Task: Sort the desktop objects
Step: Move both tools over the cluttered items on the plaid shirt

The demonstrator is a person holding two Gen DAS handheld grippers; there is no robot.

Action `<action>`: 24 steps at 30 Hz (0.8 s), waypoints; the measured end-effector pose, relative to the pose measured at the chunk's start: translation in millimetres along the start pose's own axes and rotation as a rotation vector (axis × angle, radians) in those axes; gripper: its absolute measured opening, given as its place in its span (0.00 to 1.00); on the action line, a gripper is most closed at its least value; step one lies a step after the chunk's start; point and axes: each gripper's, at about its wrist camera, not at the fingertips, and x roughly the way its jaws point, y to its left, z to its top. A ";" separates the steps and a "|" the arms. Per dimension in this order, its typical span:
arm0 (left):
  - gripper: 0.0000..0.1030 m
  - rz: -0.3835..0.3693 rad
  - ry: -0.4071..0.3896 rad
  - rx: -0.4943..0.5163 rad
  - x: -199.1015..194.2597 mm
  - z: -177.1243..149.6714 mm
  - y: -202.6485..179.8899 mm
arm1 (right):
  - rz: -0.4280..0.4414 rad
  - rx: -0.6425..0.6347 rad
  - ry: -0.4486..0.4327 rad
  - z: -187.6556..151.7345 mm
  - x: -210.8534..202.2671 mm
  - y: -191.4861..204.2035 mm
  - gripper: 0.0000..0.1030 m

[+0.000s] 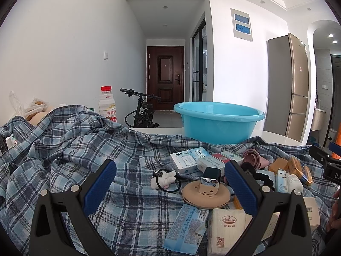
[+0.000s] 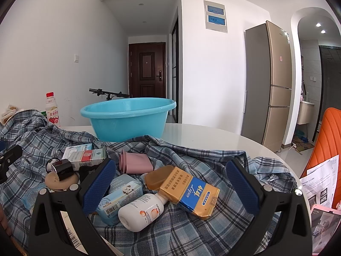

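- The left gripper [image 1: 170, 183] hovered tilted slightly downward, jaws spread, empty.
- The right gripper [image 2: 170, 183] matched it, one white bottle [image 2: 141, 211] between its fingers, untouched.
- One blue basin [image 2: 127, 119] sat beyond.

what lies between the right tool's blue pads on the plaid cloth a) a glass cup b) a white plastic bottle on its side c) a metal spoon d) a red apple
b: a white plastic bottle lies on its side between the open right tool pads, on the blue plaid cloth.
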 end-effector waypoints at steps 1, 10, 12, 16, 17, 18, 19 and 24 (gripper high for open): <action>1.00 -0.001 0.002 0.000 0.4 -0.1 0.1 | 0.000 0.000 0.001 0.0 -0.2 0.0 1.00; 1.00 0.003 0.037 0.007 5.7 0.3 -1.4 | 0.004 -0.003 0.007 -2.6 3.1 1.1 1.00; 1.00 0.001 0.057 0.014 9.9 0.4 -2.7 | 0.006 -0.006 0.017 -2.2 4.6 2.4 1.00; 1.00 -0.007 0.091 0.029 17.4 0.2 -5.6 | 0.005 -0.012 0.044 -2.1 8.8 2.9 1.00; 1.00 -0.011 0.097 0.031 18.7 0.1 -5.8 | 0.007 -0.012 0.048 -2.1 9.1 2.6 1.00; 1.00 -0.013 0.102 0.030 19.8 -0.1 -5.6 | 0.009 -0.011 0.052 -2.4 10.0 2.1 1.00; 1.00 -0.013 0.104 0.026 20.3 -0.3 -4.9 | 0.012 -0.010 0.056 -2.5 10.6 1.7 1.00; 1.00 -0.061 0.100 0.000 19.8 -0.8 -0.4 | 0.051 -0.001 0.069 -2.7 13.3 0.1 1.00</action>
